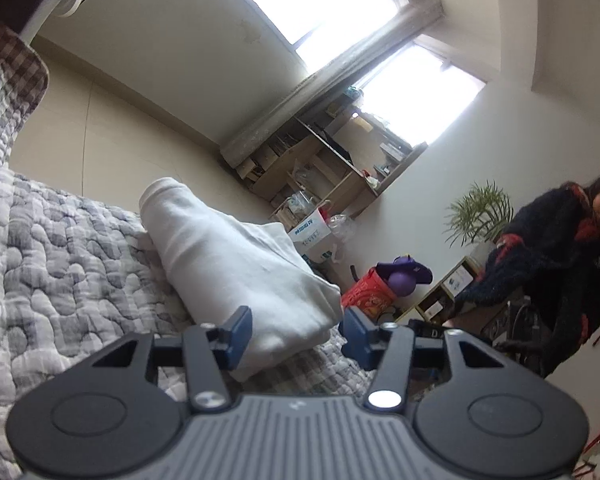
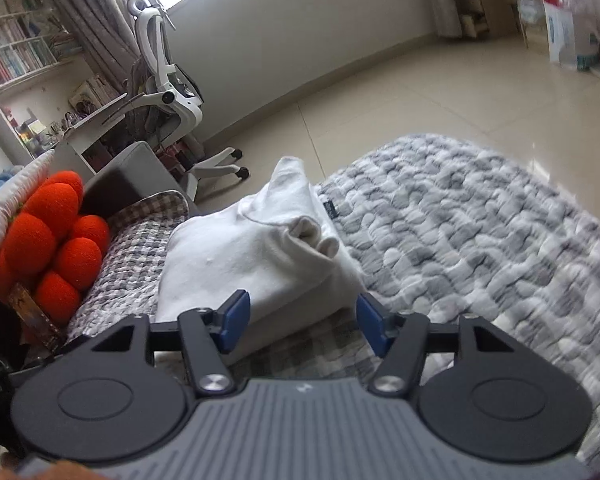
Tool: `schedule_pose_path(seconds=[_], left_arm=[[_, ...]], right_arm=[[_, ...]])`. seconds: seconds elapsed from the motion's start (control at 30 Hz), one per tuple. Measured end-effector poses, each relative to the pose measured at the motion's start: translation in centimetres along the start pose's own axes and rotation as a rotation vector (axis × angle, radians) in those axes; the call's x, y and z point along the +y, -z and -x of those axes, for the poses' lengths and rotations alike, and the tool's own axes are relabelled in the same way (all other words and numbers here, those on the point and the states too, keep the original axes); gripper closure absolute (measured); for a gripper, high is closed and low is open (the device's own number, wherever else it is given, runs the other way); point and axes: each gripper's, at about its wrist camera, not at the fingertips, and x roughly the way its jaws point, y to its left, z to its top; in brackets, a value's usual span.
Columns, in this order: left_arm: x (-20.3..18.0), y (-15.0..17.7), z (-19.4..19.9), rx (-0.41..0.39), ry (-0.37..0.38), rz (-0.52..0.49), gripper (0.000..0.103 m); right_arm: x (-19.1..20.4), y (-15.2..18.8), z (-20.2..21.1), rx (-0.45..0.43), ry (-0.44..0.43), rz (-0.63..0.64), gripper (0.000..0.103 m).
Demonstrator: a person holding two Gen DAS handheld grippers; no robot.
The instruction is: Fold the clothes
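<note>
I see my left gripper (image 1: 296, 336) spread wide, gripping nothing, its blue pads (image 1: 238, 338) flanking the near end of the folded white garment (image 1: 236, 268). My right gripper (image 2: 302, 322) is equally wide and empty. The garment lies on the grey quilt (image 2: 480, 240), its long axis running away from both grippers.

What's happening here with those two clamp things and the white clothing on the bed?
A person is folding clothes using two handheld grippers. A white garment lies folded into a bundle on the grey quilt. The left gripper and the right gripper both sit open, their fingers to either side of the bundle's near edge, gripping nothing. Another person stands across the room.
</note>
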Motion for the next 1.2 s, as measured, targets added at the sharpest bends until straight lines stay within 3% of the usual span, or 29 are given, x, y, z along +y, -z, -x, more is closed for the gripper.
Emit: schedule_pose_path(seconds=[0.1,0.3,0.53,0.8,0.97,1.2], left_arm=[[0.8,-0.1,-0.2,-0.002,-0.024,0.045,0.047],[1.5,-0.2,-0.8,0.013,-0.067,0.095,0.045],[2.7,-0.2,-1.4,0.002,-0.110,0.177,0.039],[2.4,0.2,-1.7,-0.037,-0.158,0.185,0.036],[2.2,0.4,-1.9,-0.061,-0.188,0.188,0.036],[0.6,1.0,-2.8,-0.064,-0.270,0.105,0.030]], right_arm=[[-0.4,0.7,-1.1,0.086,-0.033,-0.099,0.040],[0.2,1.4,-1.5,0.056,-0.105,-0.142,0.038],[0.5,2.1,-3.1,-0.054,-0.158,-0.155,0.037],[0.6,3.0,-4.3,-0.186,-0.160,-0.143,0.037],[0.4,3.1,-4.9,-0.216,-0.155,-0.157,0.058],[-1.3,2.6,-4.0,-0.184,-0.242,-0.226,0.069]])
